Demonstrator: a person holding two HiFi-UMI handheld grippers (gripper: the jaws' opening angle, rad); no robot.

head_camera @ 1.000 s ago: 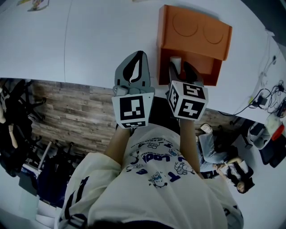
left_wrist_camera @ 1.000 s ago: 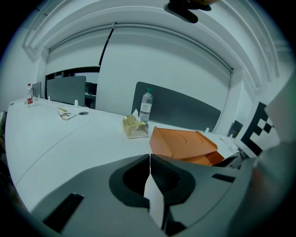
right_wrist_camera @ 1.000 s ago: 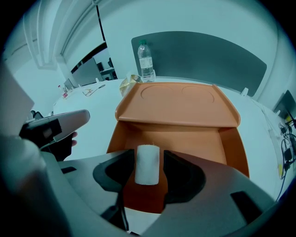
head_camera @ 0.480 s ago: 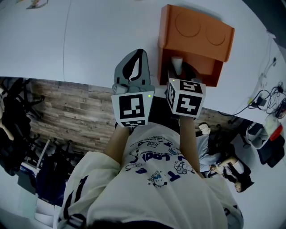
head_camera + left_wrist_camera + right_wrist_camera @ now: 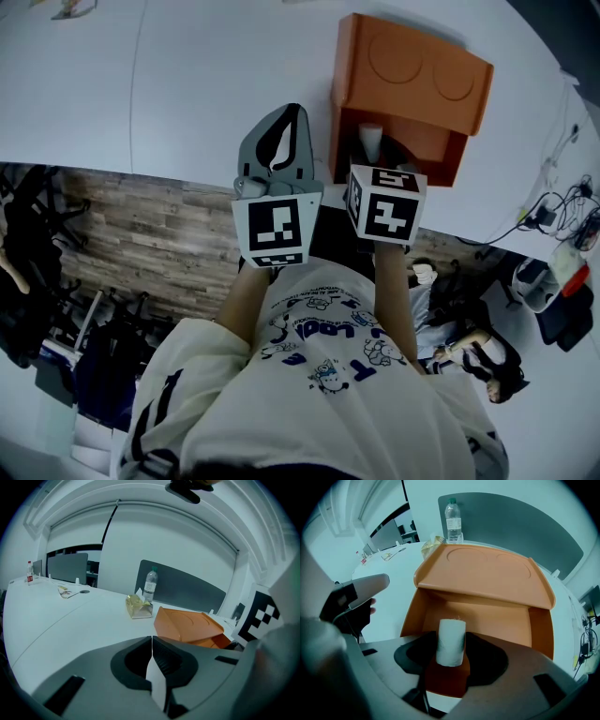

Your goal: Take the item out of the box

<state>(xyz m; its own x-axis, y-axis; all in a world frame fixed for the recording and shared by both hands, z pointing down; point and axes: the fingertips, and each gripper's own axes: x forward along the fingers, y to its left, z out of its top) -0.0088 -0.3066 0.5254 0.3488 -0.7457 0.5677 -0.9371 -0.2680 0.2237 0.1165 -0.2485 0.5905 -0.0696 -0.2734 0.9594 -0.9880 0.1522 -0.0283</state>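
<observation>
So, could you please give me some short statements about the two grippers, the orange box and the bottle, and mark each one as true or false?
1. The right gripper is shut on a white roll. True.
2. The left gripper has its jaws wide apart. False: its jaws are together, with nothing between them.
3. The orange box is closed on all sides. False: its front is open and the roll stands at the opening.
4. A water bottle stands on the table beyond the box. True.
5. The left gripper rests on top of the box. False: it is apart from the box, to its left.
</observation>
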